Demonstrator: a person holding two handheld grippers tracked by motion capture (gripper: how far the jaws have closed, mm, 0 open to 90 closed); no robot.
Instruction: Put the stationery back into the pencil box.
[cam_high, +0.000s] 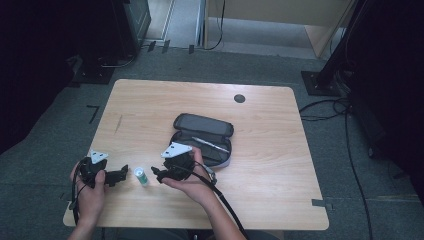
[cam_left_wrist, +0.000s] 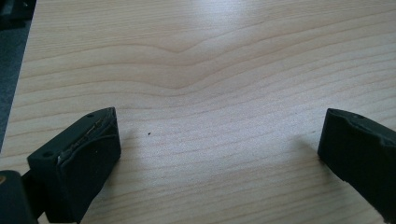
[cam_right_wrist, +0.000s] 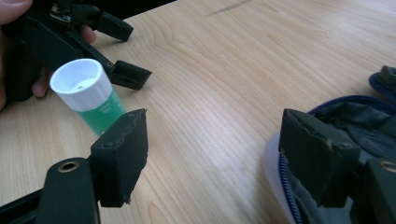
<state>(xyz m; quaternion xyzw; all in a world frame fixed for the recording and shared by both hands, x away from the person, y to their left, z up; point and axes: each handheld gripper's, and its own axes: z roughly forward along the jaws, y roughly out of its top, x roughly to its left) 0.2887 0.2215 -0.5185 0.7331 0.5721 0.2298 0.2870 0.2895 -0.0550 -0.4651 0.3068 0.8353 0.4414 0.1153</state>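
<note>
Two wide, empty grippers flank the glue stick (cam_high: 141, 176) standing at lower centre of the high view, so the right gripper (cam_high: 159, 174) should centre its jaws around the green body before closing, while the left gripper (cam_high: 123, 173) waits.

An open dark pencil case (cam_high: 202, 138) lies mid-table (cam_high: 270, 190), a pen (cam_high: 210, 144) inside; a grommet (cam_high: 239, 98) sits near the far edge.
</note>
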